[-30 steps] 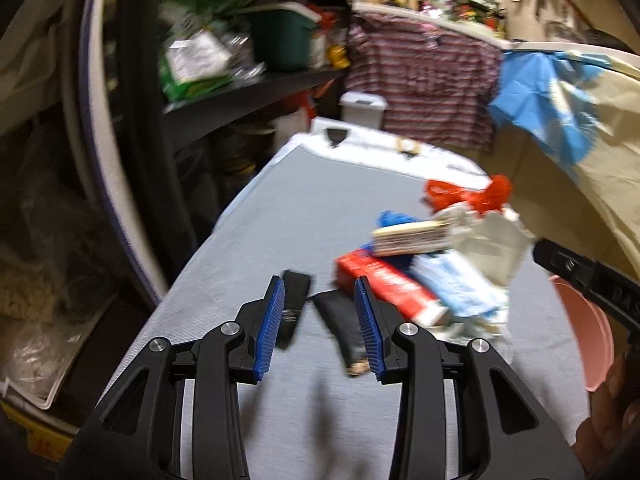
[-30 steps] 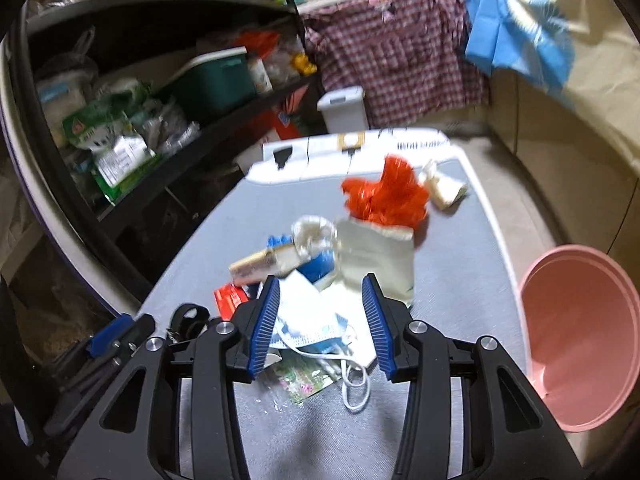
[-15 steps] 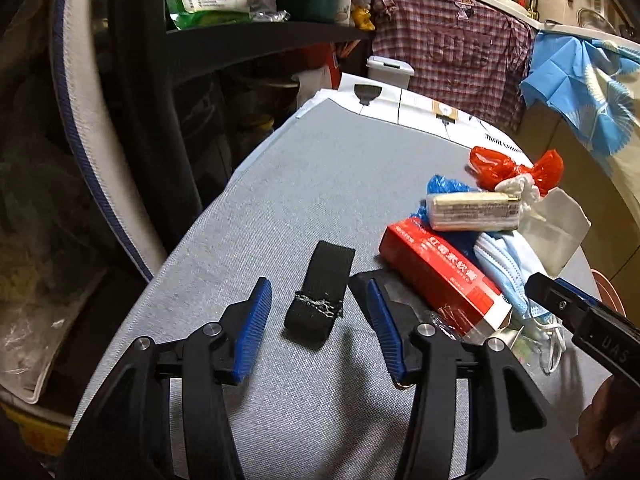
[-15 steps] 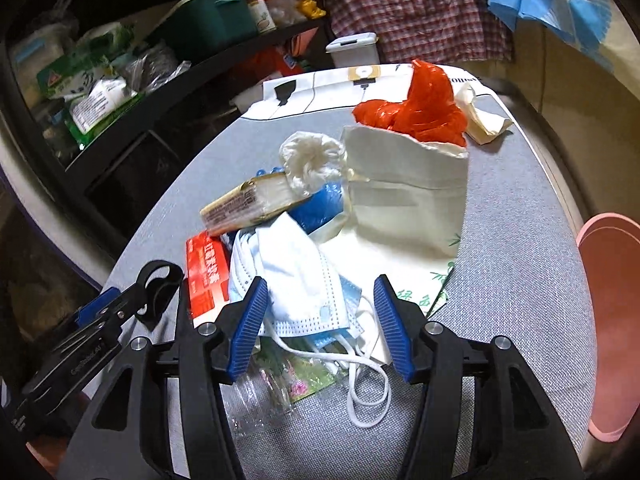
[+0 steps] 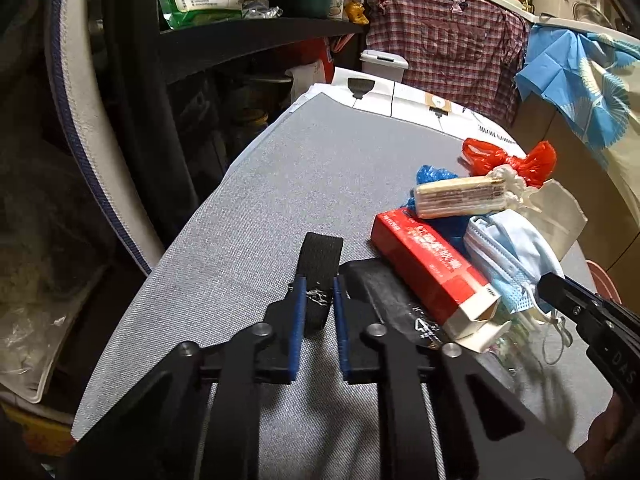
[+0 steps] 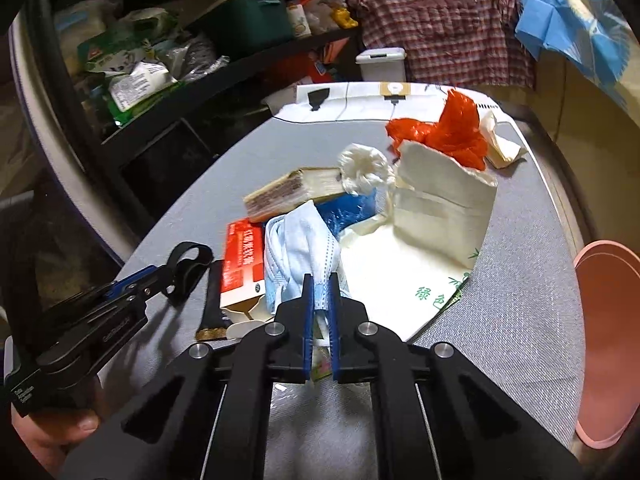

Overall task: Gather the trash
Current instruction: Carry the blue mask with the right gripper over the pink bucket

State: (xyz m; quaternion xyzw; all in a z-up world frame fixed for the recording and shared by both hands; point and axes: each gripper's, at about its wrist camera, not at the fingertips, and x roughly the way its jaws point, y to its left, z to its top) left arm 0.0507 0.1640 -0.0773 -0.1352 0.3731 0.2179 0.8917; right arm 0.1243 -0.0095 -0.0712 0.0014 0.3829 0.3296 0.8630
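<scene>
the black strap (image 5: 322, 258) is a flat woven loop with a scrap of white thread on it, lying on the grey table (image 5: 280, 184) left of the trash pile. the left gripper (image 5: 319, 298) is closing its jaws on the strap's near end, blue pads against both edges. its long axis runs away from the gripper toward the far end of the table, leaning slightly right.

the pale blue face mask (image 6: 304, 240) is crumpled, ear loops trailing, draped on the near side of the pile. the right gripper (image 6: 320, 300) is closing its jaws on a fold of its near edge, pads pinching the fabric.

just beside the strap lies a black wrapper (image 5: 384, 292), then a red carton (image 5: 432, 272) with an open end flap, touching the mask. behind are a tan wrapped block (image 5: 460, 196), blue plastic (image 6: 348, 208), a white paper bag (image 6: 440, 204) standing upright and a red plastic bag (image 6: 452, 128). a pink bin (image 6: 608, 340) stands off the table's right edge.
</scene>
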